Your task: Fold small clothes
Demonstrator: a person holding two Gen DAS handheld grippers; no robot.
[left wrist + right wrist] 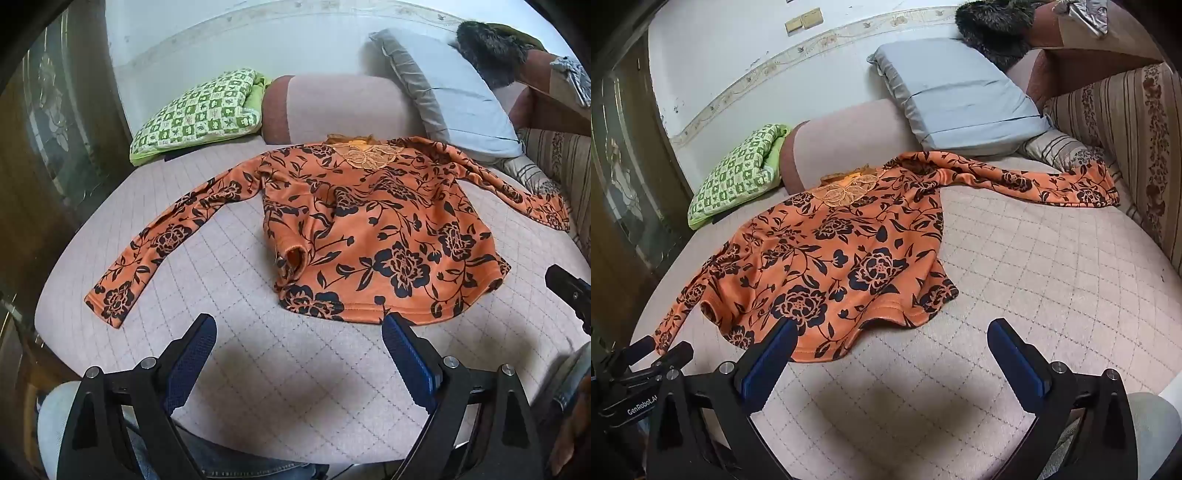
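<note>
An orange long-sleeved top with black flowers [369, 229] [842, 258] lies spread face up on a pink quilted bed, its collar toward the wall. One sleeve [155, 243] stretches out to the left, the other sleeve [1034, 177] to the right. The hem is rumpled on its left side. My left gripper [299, 332] hovers open just short of the hem, nothing between its blue pads. My right gripper [892, 336] is also open, above the hem's right part, its left fingertip [783, 332] over the fabric edge. The left gripper's tip [646, 350] shows in the right wrist view.
A green checked pillow [199, 110] lies at the back left and a grey pillow [450, 96] leans at the back right. A dark furry item [487, 48] sits on the striped headboard [1126, 147]. A wooden cabinet [44, 147] stands on the left. The person's knees show below.
</note>
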